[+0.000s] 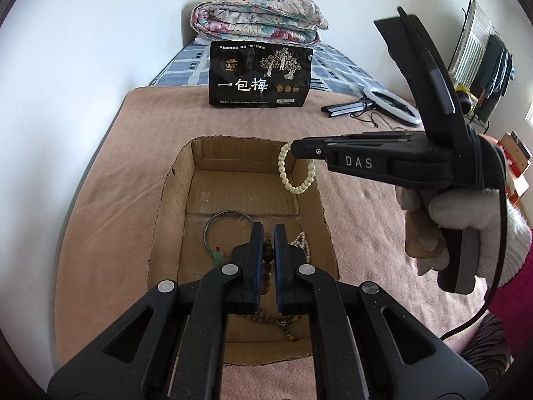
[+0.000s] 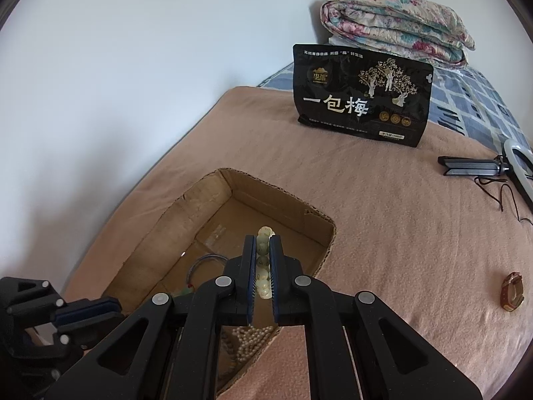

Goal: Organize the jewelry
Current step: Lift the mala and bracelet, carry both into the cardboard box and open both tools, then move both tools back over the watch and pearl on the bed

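A shallow cardboard box (image 1: 166, 200) lies on the pink blanket; it also shows in the right wrist view (image 2: 319, 220). My right gripper (image 2: 263, 250) is shut on a pale green bead bracelet (image 1: 293, 173), which hangs from its tip over the box's far right corner. My left gripper (image 1: 268, 233) is shut with nothing between its pads, low over the box's near half. In the box lie a thin grey bangle with a green charm (image 1: 216, 230), a white pearl strand (image 1: 301, 243) and brown wooden beads (image 1: 266, 318).
A black snack bag (image 1: 261, 73) stands behind the box, with a folded floral quilt (image 1: 256, 15) behind it. A ring light and folded tripod (image 1: 369, 105) lie at the right. A brown watch (image 2: 511, 291) lies on the blanket to the right.
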Available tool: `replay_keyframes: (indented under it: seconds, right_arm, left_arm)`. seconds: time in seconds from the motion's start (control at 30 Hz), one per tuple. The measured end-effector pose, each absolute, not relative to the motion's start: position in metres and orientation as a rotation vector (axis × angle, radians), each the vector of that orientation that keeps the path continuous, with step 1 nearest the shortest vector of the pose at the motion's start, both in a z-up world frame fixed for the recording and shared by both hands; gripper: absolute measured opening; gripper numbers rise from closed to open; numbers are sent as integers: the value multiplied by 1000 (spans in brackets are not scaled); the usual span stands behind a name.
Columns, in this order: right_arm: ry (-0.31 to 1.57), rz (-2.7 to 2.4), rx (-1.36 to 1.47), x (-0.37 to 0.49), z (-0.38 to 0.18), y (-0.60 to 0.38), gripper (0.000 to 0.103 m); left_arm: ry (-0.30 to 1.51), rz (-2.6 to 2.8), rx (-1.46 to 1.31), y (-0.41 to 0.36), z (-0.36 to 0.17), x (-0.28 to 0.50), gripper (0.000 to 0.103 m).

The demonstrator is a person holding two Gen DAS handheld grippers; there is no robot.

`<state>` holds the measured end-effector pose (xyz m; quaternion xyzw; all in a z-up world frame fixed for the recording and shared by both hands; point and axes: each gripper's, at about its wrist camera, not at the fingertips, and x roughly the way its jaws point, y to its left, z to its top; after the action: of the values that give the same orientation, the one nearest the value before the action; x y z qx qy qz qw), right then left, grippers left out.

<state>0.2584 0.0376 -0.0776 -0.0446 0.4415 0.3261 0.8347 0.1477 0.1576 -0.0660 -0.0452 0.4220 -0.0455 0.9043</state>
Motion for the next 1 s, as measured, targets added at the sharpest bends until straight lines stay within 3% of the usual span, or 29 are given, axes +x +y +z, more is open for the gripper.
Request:
replay_keyframes:
  seconds: [0.1, 0.2, 0.27, 0.33, 0.4, 0.73, 1.0]
  right_arm:
    - [935, 700, -109, 256, -77, 41, 6]
    - [930, 703, -123, 254, -76, 43, 7]
    - [923, 699, -133, 251, -73, 44, 23]
    - [908, 684, -132, 250, -70, 43, 60]
    - [875, 670, -121, 247, -65, 39, 67]
    - [853, 633, -141, 241, -54, 31, 78]
    - [814, 590, -135, 237, -40, 8, 79]
  left_arm:
    - [875, -86, -80, 156, -67, 148, 5]
    - [869, -84, -79, 157, -66, 147, 28]
    - [867, -89, -84, 158, -65, 148, 36]
    - [870, -89, -83, 158, -65, 148, 37]
    - [866, -88, -80, 157, -64, 147, 45]
    - [856, -108, -54, 147, -59, 144, 47]
    - [833, -114, -33, 134, -52, 140, 47]
